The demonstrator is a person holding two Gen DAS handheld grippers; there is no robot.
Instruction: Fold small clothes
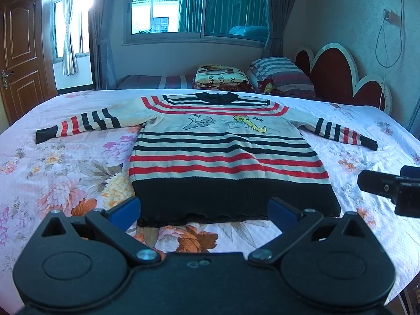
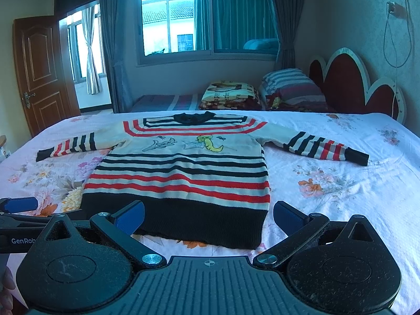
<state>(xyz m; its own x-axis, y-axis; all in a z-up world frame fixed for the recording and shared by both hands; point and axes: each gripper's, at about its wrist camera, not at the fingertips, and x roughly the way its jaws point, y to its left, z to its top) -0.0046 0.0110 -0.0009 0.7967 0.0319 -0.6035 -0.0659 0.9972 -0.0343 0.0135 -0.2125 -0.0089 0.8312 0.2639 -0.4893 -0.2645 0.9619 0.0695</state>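
A small striped sweater (image 1: 225, 155) in cream, red and black, with cartoon animals on the chest, lies flat and face up on the floral bedsheet (image 1: 65, 173), both sleeves spread out sideways. It also shows in the right wrist view (image 2: 181, 176). My left gripper (image 1: 204, 211) is open and empty, hovering just in front of the black hem. My right gripper (image 2: 208, 216) is open and empty, in front of the hem's right part. The right gripper shows at the right edge of the left wrist view (image 1: 393, 186). The left gripper's blue finger (image 2: 21, 204) shows at the left of the right wrist view.
Folded blankets (image 1: 220, 76) and a striped pillow (image 1: 281, 73) lie at the far side of the bed beside a red headboard (image 1: 341, 76). A window and curtains stand behind. A wooden door (image 1: 21, 60) is at the far left.
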